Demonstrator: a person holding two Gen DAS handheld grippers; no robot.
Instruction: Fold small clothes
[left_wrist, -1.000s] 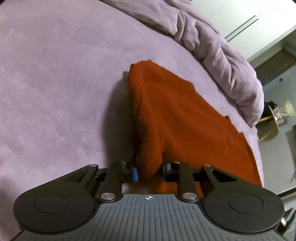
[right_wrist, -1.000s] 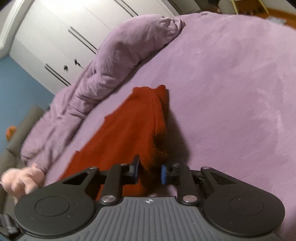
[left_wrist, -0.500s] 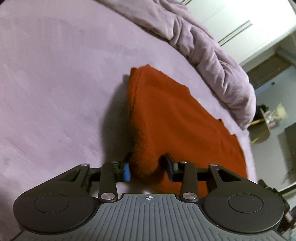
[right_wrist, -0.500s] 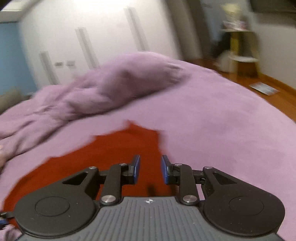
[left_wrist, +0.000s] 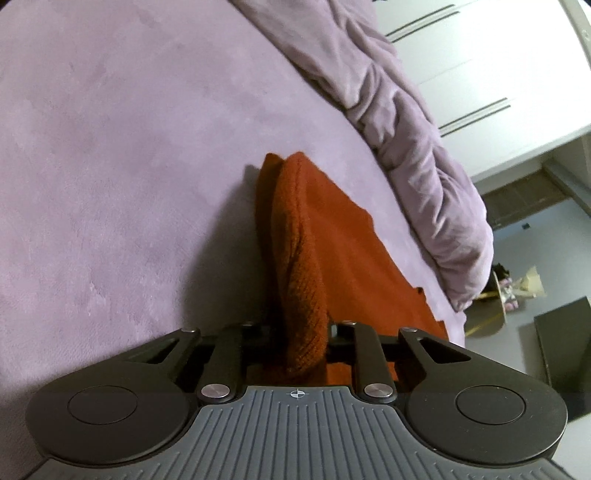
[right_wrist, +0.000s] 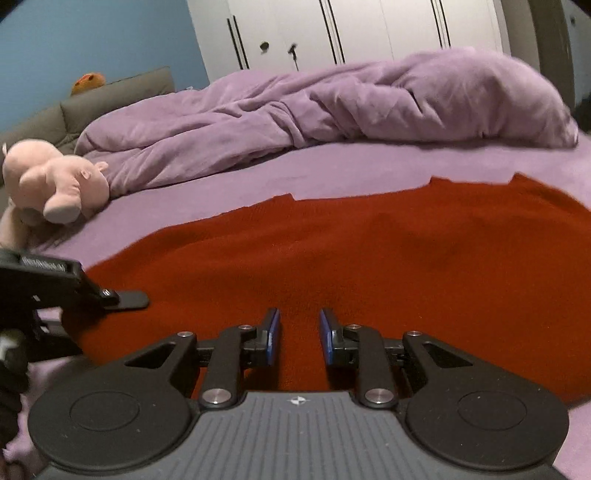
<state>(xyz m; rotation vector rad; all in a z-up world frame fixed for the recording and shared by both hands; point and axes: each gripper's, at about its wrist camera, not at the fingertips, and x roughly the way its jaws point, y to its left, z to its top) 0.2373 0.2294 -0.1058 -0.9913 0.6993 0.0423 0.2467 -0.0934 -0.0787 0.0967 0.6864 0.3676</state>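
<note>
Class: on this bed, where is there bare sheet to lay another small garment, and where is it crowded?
Bare sheet lies left of the rust-red garment. A narrow strip runs between garment and rumpled duvet. Crowded: the pink plush toy corner and the left hand-held gripper.

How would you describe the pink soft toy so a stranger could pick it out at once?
Start at the purple bed and follow the crumpled purple duvet to its left end. There lies the pink soft toy: the only pale pink, rounded thing, unlike the flat rust-red garment nearby.
</note>
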